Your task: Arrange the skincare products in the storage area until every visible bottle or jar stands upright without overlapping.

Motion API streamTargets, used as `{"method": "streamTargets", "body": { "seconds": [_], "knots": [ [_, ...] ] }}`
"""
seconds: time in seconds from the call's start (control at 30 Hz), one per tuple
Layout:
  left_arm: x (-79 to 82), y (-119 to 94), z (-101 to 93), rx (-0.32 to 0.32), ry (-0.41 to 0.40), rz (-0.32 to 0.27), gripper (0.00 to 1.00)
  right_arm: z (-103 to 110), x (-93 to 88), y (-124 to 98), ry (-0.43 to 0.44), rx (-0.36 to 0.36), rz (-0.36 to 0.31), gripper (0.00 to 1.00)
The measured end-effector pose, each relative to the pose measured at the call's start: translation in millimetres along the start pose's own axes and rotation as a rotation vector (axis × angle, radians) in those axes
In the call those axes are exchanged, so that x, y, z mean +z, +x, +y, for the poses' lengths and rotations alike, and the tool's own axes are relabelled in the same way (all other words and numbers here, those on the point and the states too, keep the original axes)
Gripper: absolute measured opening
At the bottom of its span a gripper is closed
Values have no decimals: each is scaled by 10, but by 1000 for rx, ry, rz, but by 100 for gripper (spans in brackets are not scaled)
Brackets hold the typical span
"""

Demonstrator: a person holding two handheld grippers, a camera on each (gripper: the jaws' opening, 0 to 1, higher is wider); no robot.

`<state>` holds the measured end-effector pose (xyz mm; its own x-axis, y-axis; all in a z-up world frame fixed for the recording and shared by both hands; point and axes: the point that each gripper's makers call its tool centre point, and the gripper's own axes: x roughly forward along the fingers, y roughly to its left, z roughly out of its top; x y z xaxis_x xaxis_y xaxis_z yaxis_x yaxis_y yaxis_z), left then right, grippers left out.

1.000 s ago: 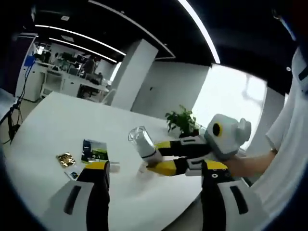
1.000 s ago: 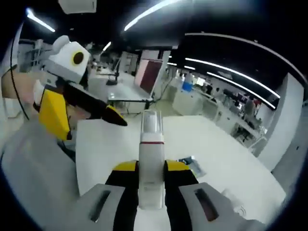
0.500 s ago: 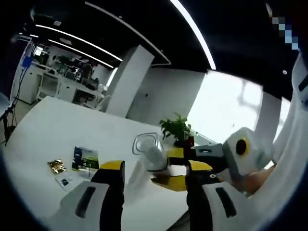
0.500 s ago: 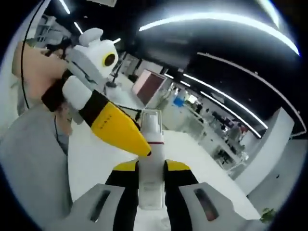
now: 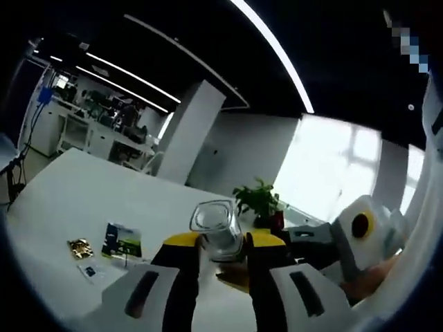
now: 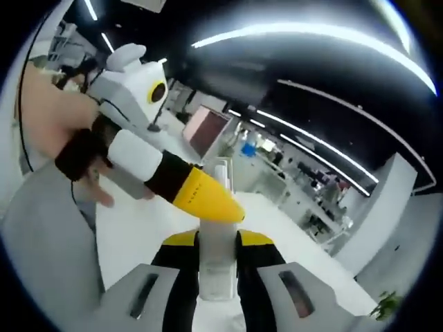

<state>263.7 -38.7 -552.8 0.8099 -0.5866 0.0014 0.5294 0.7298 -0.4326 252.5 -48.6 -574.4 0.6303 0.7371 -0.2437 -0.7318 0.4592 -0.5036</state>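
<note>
A white bottle (image 6: 217,266) with a clear cap (image 5: 214,227) is held up in the air between both grippers. My right gripper (image 6: 218,242) is shut on the bottle's white body, which rises straight up from its jaws. My left gripper (image 5: 223,243) has its yellow-tipped jaws closed in against the clear cap from both sides. In the right gripper view one yellow finger (image 6: 201,197) of the left gripper crosses in front of the bottle's upper part and hides most of the cap. The right gripper (image 5: 325,242) reaches in from the right in the left gripper view.
On the white table (image 5: 62,200) lie a gold packet (image 5: 79,247), a green printed leaflet (image 5: 121,241) and a small card (image 5: 90,271). A potted plant (image 5: 259,200) stands at the far edge. A person's hand (image 6: 52,131) holds the left gripper.
The left gripper's jaws have narrowed and now press on the clear cap. The two grippers have come together; the right gripper keeps its hold on the bottle.
</note>
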Motion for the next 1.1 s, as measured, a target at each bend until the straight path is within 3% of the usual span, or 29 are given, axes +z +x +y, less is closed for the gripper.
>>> {"method": "streamTargets", "body": {
  "seconds": [0.17,0.3,0.4,0.5,0.53,0.6,0.63,0.77,0.8,0.93,1.03,1.1],
  "knots": [
    [11,-5,-83,-19,-7,2,18,-4,-2,-52,93,-3,-17,19],
    [-8,-30,-160,-51,-44,42,16,55,4,-103,174,30,-34,20],
    [66,-62,-206,-92,-71,36,16,52,121,-157,276,58,-133,20],
    [99,-86,-258,-144,-70,63,15,62,204,-205,350,129,-178,21],
    [124,-99,-339,-198,-72,70,15,85,226,-209,381,162,-195,22],
    [142,-116,-340,-219,-46,93,15,77,247,-238,418,209,-210,23],
    [167,-130,-427,-276,-34,103,15,103,292,-256,436,265,-247,24],
    [213,-162,-575,-370,10,137,15,140,377,-359,541,433,-298,25],
    [221,-190,-678,-433,25,151,15,145,399,-385,543,466,-306,25],
    [318,-250,-948,-578,64,163,15,203,586,-553,608,648,-367,25],
    [381,-264,-1092,-648,87,170,15,193,683,-616,645,703,-395,24],
    [424,-245,-1096,-654,106,169,15,159,700,-619,644,683,-396,23]
  ]
}}
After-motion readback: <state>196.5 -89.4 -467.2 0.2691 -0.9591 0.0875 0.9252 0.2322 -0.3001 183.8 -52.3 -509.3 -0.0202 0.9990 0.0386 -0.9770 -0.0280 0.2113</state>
